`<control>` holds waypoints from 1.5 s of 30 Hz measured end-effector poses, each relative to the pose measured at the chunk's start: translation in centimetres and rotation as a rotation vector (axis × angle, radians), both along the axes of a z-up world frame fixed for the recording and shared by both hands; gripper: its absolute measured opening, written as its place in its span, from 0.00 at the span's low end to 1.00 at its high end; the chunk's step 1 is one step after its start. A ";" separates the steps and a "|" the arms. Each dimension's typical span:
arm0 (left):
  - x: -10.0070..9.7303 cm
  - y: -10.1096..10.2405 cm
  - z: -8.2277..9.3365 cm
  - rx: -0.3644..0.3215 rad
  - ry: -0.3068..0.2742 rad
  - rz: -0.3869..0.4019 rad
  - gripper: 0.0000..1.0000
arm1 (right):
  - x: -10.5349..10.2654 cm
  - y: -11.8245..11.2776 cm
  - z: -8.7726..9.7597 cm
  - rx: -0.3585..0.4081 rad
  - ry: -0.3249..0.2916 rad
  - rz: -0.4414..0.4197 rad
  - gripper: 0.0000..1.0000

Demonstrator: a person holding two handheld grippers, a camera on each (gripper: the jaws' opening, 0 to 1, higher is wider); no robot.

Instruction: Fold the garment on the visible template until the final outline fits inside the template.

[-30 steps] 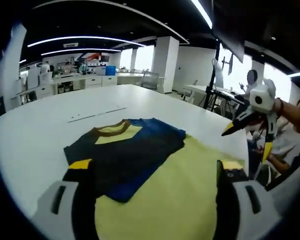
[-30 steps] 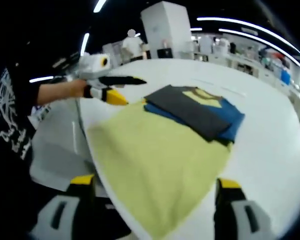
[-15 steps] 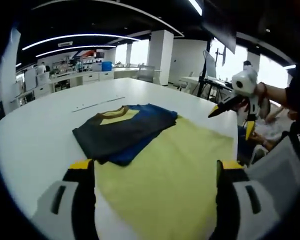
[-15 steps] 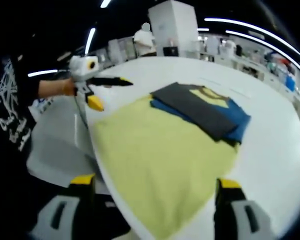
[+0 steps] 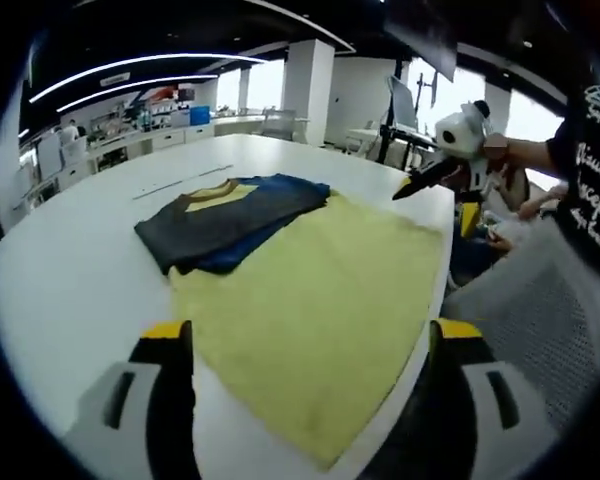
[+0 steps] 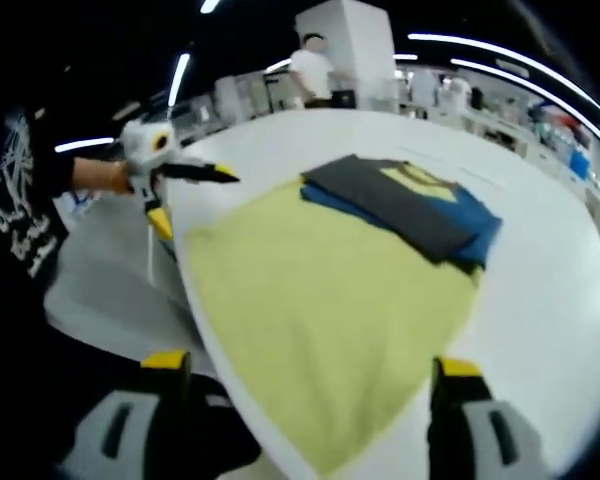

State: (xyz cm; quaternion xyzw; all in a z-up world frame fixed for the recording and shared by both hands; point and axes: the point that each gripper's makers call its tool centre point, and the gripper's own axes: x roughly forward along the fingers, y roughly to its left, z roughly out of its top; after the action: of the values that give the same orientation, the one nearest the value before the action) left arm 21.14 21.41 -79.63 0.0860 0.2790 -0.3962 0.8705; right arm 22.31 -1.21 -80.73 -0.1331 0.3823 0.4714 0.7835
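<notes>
A: Where is the garment (image 5: 230, 210)?

B: Folded into a compact dark grey, blue and yellow bundle, lying flat on the far end of the yellow template (image 5: 320, 300), which is spread on the white table (image 5: 70, 270). In the right gripper view the bundle (image 6: 405, 210) sits on the template's (image 6: 320, 310) far right part, with its blue edge reaching just past the yellow onto the table (image 6: 550, 290).

A: Which way does it point?

B: The collar, a brown band around a yellow patch, faces away from the person, toward the far side of the table. In the left gripper view the bundle's long axis runs slantwise, from lower left up to the right.

A: And the grippers?

B: Both are held off the cloth with nothing between the jaws. The left gripper (image 5: 310, 375) has its jaws spread wide near the template's near edge; so does the right gripper (image 6: 310, 405). In the left gripper view the right gripper (image 5: 435, 180) hangs over the table's right edge, its dark jaws parted. In the right gripper view the left gripper (image 6: 195, 190) hovers at the template's left corner, jaws apart too.
</notes>
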 end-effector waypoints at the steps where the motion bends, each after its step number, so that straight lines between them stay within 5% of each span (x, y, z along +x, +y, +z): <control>1: -0.1 0.0 0.0 0.002 -0.002 -0.002 0.93 | 0.1 0.0 0.0 0.002 -0.004 -0.003 0.99; 11: -1.4 0.2 -0.7 0.026 0.011 -0.023 0.88 | -0.5 -0.7 -1.2 -0.014 -0.033 0.008 0.99; 36: -2.1 2.5 -4.3 0.212 0.041 -0.086 0.66 | -0.7 -2.1 -3.5 -0.104 -0.090 0.108 0.74; 45: -2.1 2.9 -4.6 0.225 0.047 -0.100 0.61 | -0.8 -2.8 -4.2 -0.165 -0.107 0.168 0.68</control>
State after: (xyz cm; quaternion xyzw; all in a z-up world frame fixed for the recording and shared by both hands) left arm 19.02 24.32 -84.27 0.1873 0.3374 -0.4072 0.8278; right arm 21.50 -4.05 -84.92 -0.2536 0.3648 0.4947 0.7469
